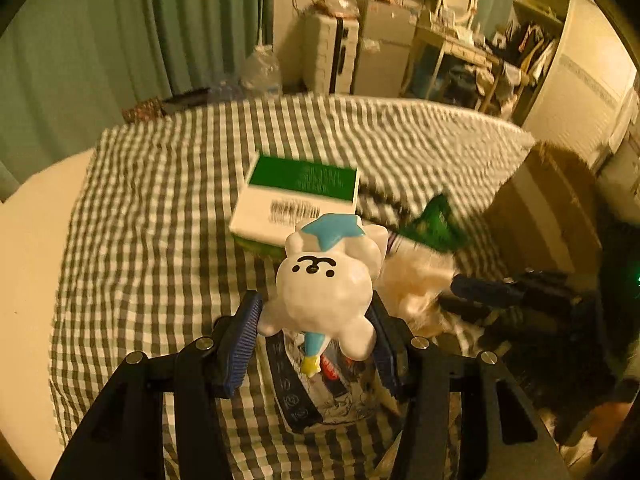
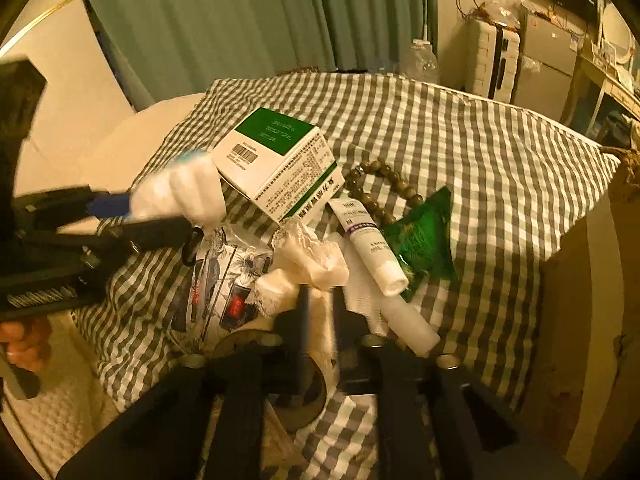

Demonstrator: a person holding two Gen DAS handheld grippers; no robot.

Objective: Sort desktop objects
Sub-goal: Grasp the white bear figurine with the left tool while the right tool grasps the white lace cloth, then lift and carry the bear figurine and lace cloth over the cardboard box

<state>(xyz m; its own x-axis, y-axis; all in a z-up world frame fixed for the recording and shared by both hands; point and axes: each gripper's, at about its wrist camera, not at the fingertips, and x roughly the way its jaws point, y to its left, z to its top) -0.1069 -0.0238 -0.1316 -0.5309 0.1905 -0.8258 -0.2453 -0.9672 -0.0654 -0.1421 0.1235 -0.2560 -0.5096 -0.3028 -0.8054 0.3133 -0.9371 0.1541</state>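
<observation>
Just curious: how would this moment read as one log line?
left tongs: gripping white bear figurine | right tongs: around crumpled white wrapper | surface: checked cloth

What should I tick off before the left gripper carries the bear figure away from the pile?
1. Left gripper clamped on the bear figure: ok, pads press both sides.
2. Figure clear of the green and white box: cannot tell, they overlap in the left wrist view.
3. Right gripper out of the way: ok, it is at the crumpled wrapper.
4. Right gripper holding the wrapper: cannot tell, blurred.
5. Tube, beads, green packet undisturbed on the checked cloth: ok.
</observation>
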